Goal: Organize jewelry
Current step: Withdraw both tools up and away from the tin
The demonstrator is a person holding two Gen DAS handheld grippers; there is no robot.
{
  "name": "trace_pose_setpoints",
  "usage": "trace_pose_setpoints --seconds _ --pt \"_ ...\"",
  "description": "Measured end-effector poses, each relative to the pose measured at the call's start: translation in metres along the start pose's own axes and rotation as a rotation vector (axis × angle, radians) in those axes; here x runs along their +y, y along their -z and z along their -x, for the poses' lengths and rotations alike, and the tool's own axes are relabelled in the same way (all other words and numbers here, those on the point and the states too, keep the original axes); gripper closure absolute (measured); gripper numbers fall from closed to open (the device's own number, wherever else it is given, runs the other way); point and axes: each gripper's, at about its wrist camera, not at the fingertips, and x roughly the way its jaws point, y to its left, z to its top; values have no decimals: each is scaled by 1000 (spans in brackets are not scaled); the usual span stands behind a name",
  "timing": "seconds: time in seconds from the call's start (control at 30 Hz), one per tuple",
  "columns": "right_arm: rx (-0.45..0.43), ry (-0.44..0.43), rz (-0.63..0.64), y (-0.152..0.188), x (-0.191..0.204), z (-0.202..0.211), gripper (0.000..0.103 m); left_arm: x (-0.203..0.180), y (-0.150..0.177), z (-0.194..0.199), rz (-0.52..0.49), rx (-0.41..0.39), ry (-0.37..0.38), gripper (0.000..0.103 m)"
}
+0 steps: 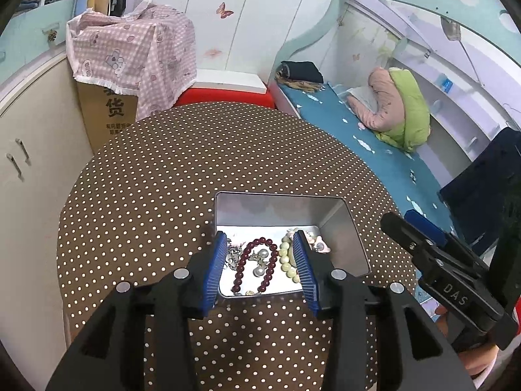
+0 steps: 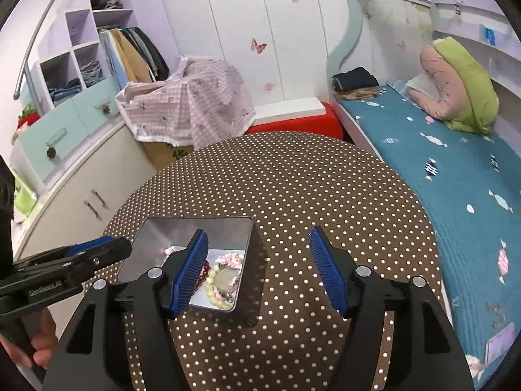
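While both tongs hang spread and empty, the left gripper [image 1: 260,267] over the box and the right gripper [image 2: 260,270] beside it, a dark red bead bracelet [image 1: 257,265] lies looped among pearls [image 1: 259,272] and pale green beads [image 1: 288,257] in the open metal tin [image 1: 338,228]; the tin sits on a brown polka-dot table [image 1: 162,195]; a blue bed [image 2: 439,179] stands alongside.
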Motion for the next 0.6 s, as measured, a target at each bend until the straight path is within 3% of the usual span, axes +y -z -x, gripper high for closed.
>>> trace_pose_setpoints --seconds 0.17,0.2,0.27,0.53,0.6 --pt "23 -8 -6 7 0 0 38 1 3 -1 4 13 -20 61" --pt "25 -7 -7 8 1 0 38 1 4 -1 5 15 -22 54" --pt "26 -6 -5 11 2 2 37 0 6 1 6 14 -31 50" --pt "-5 16 11 18 9 21 32 -3 13 10 7 41 -92 49" --pt "-21 25 13 20 10 29 31 -6 15 17 0 31 -123 37"
